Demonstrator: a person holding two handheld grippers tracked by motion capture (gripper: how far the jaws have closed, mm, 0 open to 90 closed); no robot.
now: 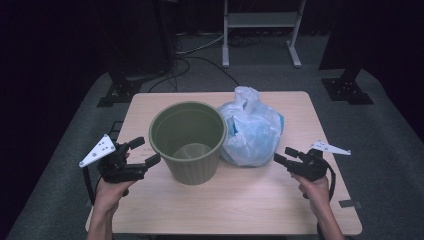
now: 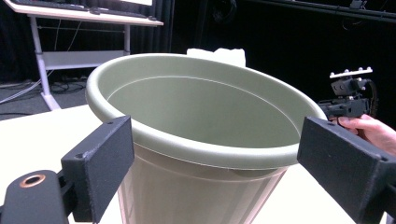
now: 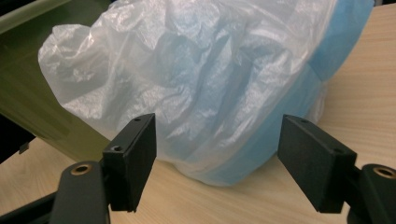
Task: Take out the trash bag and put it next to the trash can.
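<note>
Stood at frame centre on the bench (image 1: 240,200): green pot (image 1: 188,141), plastic bag (image 1: 252,131) touching its right side. Left hand-held gripper (image 1: 145,151) spread wide lower left; right hand-held gripper (image 1: 281,154) likewise released, lower right.

Count on the table (image 1: 240,200): two things, two tools.
One green pot (image 1: 188,141) at centre, one plastic bag (image 1: 252,131) at its 3 o'clock; one left tool (image 1: 141,153) at 9 o'clock, one right tool (image 1: 283,155) at 4 o'clock.

In front of me a light wooden table (image 1: 250,200) sat mid-frame, carrying a green ribbed bucket (image 1: 190,145) at centre and a translucent bluish plastic bag (image 1: 252,130) touching its right side.
</note>
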